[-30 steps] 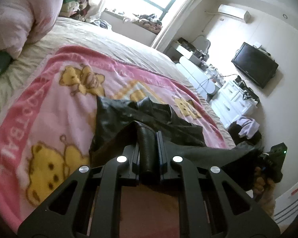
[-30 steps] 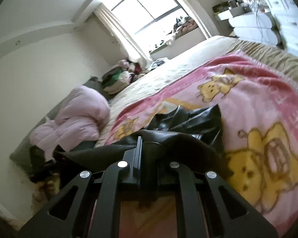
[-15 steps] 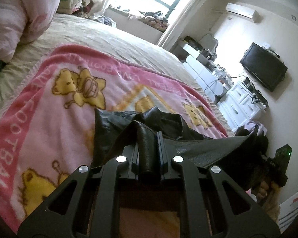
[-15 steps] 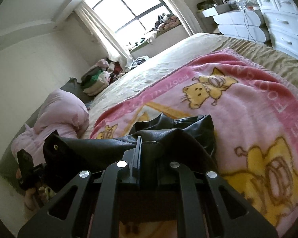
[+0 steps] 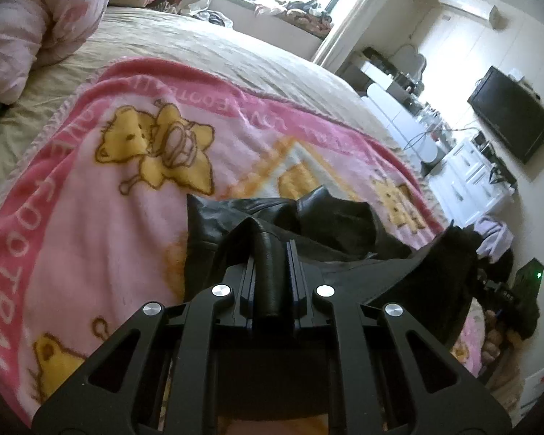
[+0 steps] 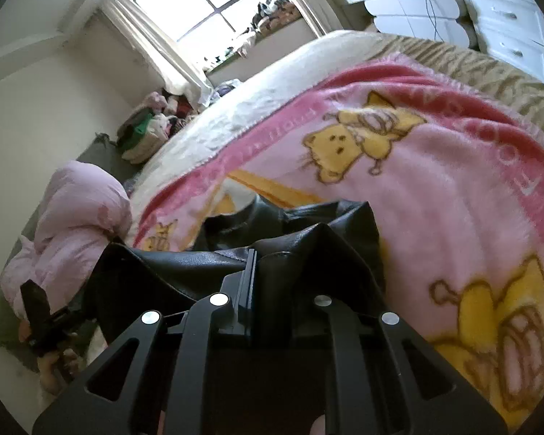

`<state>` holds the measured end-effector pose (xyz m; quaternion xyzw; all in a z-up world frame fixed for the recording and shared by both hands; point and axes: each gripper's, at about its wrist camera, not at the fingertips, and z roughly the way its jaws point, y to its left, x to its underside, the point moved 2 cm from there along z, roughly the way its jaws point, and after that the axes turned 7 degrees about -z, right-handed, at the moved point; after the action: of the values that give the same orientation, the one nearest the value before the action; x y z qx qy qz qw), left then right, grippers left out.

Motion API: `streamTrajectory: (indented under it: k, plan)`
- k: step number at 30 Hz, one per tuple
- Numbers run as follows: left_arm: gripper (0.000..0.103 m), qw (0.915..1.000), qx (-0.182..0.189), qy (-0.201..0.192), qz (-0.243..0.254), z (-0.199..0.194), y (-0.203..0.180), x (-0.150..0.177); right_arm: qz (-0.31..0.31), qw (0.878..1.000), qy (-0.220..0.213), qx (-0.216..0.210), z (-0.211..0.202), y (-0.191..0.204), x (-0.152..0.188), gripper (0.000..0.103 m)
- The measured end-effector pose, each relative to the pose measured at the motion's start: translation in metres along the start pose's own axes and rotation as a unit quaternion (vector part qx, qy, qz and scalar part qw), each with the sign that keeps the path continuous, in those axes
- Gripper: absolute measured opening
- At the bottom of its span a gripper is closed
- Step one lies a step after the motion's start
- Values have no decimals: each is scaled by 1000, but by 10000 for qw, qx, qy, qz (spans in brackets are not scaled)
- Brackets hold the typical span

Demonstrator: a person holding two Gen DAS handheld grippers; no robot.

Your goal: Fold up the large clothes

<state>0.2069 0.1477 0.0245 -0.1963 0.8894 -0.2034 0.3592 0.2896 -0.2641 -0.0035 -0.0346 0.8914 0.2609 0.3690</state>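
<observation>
The black leather jacket (image 5: 330,224) lies partly on the pink blanket (image 5: 90,217), its near edge stretched between both claws. The left claw (image 5: 270,253) pinches a fold; the right claw (image 6: 268,272) is opening on its fold, which could slip and sag. The blanket beyond offers room; the bed (image 5: 235,47) edge is near on the right.

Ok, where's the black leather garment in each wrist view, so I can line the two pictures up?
Left wrist: black leather garment at lower centre, a fold pinched in the left tongs, stretching right.
Right wrist: lower centre, an edge in the right tongs, stretching left.
Shared landmark: the pink bear blanket beneath it.
</observation>
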Motion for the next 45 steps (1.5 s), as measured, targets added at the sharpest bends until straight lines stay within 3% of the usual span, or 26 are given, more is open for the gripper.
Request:
streamTrajectory:
  k: [7, 12, 13, 16, 18, 23, 25, 27, 32, 36, 37, 38, 39, 40, 41, 45]
  plan:
    - [9, 9999, -137, 79, 59, 16, 2, 0, 38, 9998, 150, 159, 18, -10, 3, 15]
    - [16, 9998, -156, 129, 39, 24, 4, 0, 65, 9996, 220, 176, 25, -13, 3, 22]
    - [16, 9998, -131, 132, 21, 25, 4, 0, 77, 9996, 235, 166, 26, -14, 3, 26]
    - [22, 9999, -122, 121, 17, 26, 5, 0, 80, 9997, 94, 190, 22, -14, 1, 65]
    - [27, 9999, -151, 51, 27, 25, 5, 0, 11, 9997, -23, 253, 17, -14, -2, 67]
    - [27, 9997, -64, -231, 6, 11, 4, -6, -505, 9964, -220, 644, 7, -9, -7, 73]
    - [28, 9992, -187, -336, 100, 8, 5, -7, -845, 9925, -232, 851, 7, -5, -6, 76]
    - [37, 9983, -394, -401, 182, 9, 10, -6, -1195, 9876, -179, 1003, 11, 0, -3, 77]
    - [48, 9976, -598, 79, 347, 37, 19, 3, -1889, 9723, 137, 1367, 35, 8, 4, 77]
    - [48, 9952, -718, 209, 627, 56, 15, 9, -2119, 9624, 452, 1641, 65, 3, 2, 77]
    - [48, 9940, -806, 191, 717, 61, 13, 9, -2118, 9613, 523, 1681, 71, 0, 0, 74]
    - [35, 9932, -867, 167, 762, 63, 13, 9, -2111, 9606, 552, 1722, 75, -3, -2, 59]
    - [9, 9912, -1039, 96, 821, 65, 13, 9, -2128, 9598, 570, 1739, 77, -5, -3, 49]
    - [6, 9915, -1016, 40, 813, 63, 14, 8, -2148, 9582, 558, 1807, 77, -5, -4, 22]
    - [3, 9927, -927, -42, 768, 57, 15, 7, -2140, 9569, 488, 1899, 74, -8, -5, 15]
    - [0, 9961, -463, -503, 564, 18, 14, -4, -1805, 9719, 58, 1511, 43, -9, -18, 11]
